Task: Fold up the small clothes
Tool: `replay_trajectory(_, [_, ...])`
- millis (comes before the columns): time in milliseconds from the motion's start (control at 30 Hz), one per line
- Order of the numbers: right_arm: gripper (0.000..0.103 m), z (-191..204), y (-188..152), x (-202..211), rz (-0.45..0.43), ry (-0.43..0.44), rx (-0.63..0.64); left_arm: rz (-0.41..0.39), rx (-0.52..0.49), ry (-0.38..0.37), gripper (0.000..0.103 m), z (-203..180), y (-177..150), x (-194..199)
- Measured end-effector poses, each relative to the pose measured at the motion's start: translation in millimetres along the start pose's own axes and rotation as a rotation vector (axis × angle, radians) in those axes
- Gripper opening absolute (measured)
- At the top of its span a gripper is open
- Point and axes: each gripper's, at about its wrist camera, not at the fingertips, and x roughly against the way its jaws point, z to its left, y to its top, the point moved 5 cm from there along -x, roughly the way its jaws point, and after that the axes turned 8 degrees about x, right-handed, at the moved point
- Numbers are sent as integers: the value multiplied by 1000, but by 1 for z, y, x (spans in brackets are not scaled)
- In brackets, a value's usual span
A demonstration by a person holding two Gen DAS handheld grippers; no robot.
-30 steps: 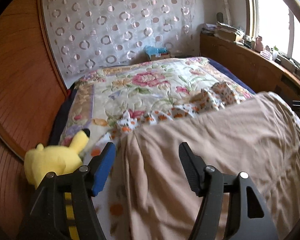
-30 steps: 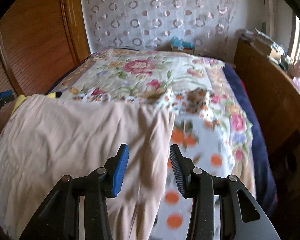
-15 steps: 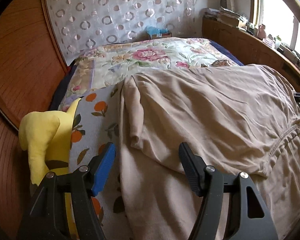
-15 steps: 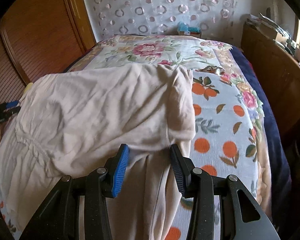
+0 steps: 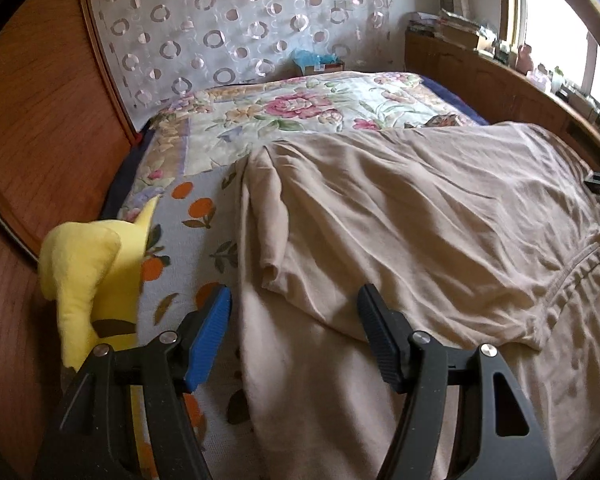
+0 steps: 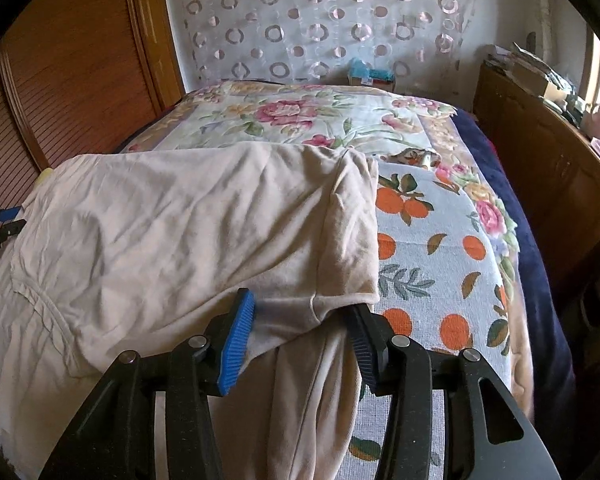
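Left claw (image 5: 294,320): bottom centre of frame, jaws spread wide, nothing gripped between pads. Right claw (image 6: 300,324): bottom centre of frame, jaws apart, cloth edge lying between fingers, unclamped.

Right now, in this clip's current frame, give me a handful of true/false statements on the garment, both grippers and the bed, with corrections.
1. The beige garment lies doubled over on itself. True.
2. The left gripper is clamped on the cloth. False: its jaws stand wide apart, with fabric lying between them ungripped.
3. A yellow plush toy sits at the bed's left edge. True.
4. The garment lies on a plain white sheet. False: beneath it is a cover printed with oranges, and a floral quilt lies further back.
5. The right gripper is open at the folded edge. True.
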Motion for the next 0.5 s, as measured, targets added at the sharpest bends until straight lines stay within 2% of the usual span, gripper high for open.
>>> replay_trajectory(100, [49, 9, 3, -16, 4, -5, 4, -14, 22, 0, 66, 2, 5, 10])
replay_trajectory(267, [50, 18, 14, -39, 11, -15, 15, -26, 87, -50, 53, -2, 6, 24])
replay_trajectory(367, [50, 19, 14, -42, 13, -19, 19, 0, 91, -75, 49, -10, 3, 20])
replay_trajectory(500, [50, 19, 13, -43, 15, -20, 18, 49, 109, -54, 49, -8, 3, 2])
